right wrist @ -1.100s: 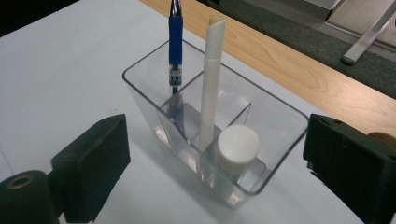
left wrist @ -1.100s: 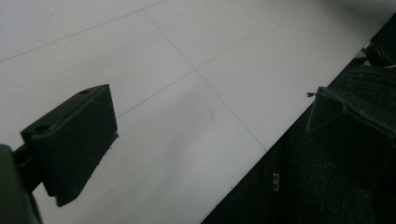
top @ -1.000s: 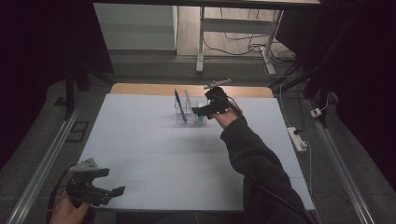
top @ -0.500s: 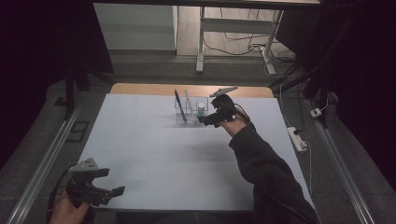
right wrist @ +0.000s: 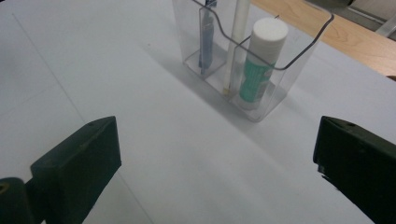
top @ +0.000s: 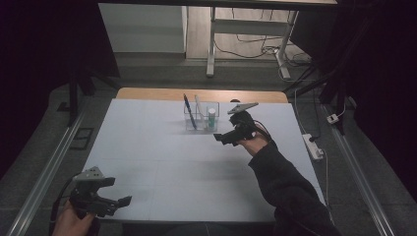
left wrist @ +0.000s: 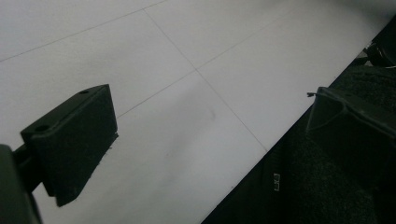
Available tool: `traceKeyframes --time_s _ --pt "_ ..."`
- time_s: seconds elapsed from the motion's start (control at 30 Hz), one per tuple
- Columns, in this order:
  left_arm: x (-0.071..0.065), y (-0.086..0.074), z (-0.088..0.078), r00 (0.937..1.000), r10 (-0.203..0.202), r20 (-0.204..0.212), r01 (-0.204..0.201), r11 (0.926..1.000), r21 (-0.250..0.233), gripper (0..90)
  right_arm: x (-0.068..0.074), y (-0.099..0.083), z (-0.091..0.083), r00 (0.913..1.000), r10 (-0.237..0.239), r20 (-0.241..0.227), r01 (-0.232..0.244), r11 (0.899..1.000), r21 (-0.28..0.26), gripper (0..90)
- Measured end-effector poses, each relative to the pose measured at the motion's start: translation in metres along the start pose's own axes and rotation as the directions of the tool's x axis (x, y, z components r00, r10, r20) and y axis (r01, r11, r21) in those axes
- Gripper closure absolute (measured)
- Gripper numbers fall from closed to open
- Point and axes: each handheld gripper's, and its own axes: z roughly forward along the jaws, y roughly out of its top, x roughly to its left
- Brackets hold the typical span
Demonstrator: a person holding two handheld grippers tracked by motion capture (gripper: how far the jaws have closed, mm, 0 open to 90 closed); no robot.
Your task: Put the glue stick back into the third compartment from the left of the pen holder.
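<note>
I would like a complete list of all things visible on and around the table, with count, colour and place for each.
Organizer: 1, clear plastic with compartments, far middle of the table.
Pen: 1, blue, leaning in the organizer's left compartment as the high view shows it.
Stick: 1, white, thin, standing in the organizer beside the glue stick.
Glue stick: 1, white cap with green label, upright in the organizer.
Table: 1, white top with a wooden far edge.
Power strip: 1, white, on the floor right of the table.
Left hand-held gripper: 1, black, open, near left corner.
Right hand-held gripper: 1, black, open, empty, just right of the organizer.
</note>
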Motion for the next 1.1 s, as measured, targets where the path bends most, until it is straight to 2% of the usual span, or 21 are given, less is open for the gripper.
traceKeyframes --time_s 0.23,0.53,0.87,1.1 --pt "0.0 0.0 0.0 1.0 0.001 -0.001 -0.001 1.0 -0.002 1.8 0.007 -0.014 -0.007 0.9997 -0.001 -0.025 0.001 1.0 0.005 0.7" --pt "0.0 0.0 0.0 1.0 0.002 -0.001 -0.002 1.0 -0.002 1.7 0.021 -0.032 -0.022 0.9993 -0.016 -0.034 0.016 1.0 0.0 0.7" --pt "-0.001 0.0 0.0 1.0 0.004 -0.003 -0.004 1.0 0.001 1.7 0.031 -0.06 -0.052 0.9996 0.002 -0.03 -0.003 1.0 -0.022 0.7" --pt "-0.001 0.0 0.0 1.0 0.005 -0.004 -0.005 1.0 0.002 1.7 0.033 -0.079 -0.079 0.9996 0.028 -0.004 -0.029 0.999 -0.036 0.7"
